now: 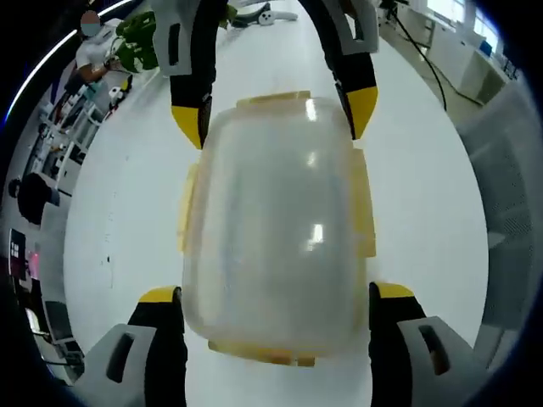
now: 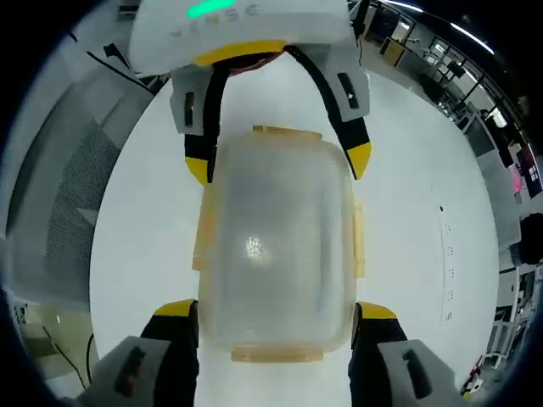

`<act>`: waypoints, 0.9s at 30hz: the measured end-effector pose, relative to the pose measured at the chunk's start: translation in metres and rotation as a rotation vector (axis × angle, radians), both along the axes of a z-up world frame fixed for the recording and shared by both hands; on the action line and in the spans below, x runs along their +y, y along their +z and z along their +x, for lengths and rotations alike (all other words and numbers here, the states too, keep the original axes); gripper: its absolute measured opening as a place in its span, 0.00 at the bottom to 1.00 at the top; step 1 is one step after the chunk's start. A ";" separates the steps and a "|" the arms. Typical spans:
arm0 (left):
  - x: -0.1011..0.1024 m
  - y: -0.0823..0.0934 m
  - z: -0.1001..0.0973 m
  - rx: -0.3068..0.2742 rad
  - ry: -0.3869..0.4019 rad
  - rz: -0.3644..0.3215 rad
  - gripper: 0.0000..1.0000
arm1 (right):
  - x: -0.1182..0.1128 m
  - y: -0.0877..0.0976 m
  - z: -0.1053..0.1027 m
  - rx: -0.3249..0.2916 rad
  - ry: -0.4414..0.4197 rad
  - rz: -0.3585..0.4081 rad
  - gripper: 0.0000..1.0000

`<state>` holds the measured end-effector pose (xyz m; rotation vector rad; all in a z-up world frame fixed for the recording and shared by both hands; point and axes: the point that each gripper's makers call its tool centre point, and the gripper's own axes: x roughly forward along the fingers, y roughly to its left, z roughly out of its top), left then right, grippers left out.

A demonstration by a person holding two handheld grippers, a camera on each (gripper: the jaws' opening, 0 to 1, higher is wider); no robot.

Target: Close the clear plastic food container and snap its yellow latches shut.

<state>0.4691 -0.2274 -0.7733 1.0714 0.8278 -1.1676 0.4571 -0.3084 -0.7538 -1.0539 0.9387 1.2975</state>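
Two grippers: left gripper [image 1: 276, 318] and right gripper [image 2: 276, 326], each with grey jaws, black inner arms, yellow tips; white housing with green light [image 2: 216, 8].

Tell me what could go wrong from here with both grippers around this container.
The clear container sits on a smooth white table, held only at its ends between the left gripper and right gripper, so uneven pressing could make it slide or tip. The yellow latches along the sides may stay unsnapped, leaving the lid loose.
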 end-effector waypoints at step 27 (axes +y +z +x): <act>0.045 -0.001 -0.002 -0.020 -0.023 0.026 0.83 | 0.039 -0.002 -0.003 -0.002 0.007 -0.016 0.72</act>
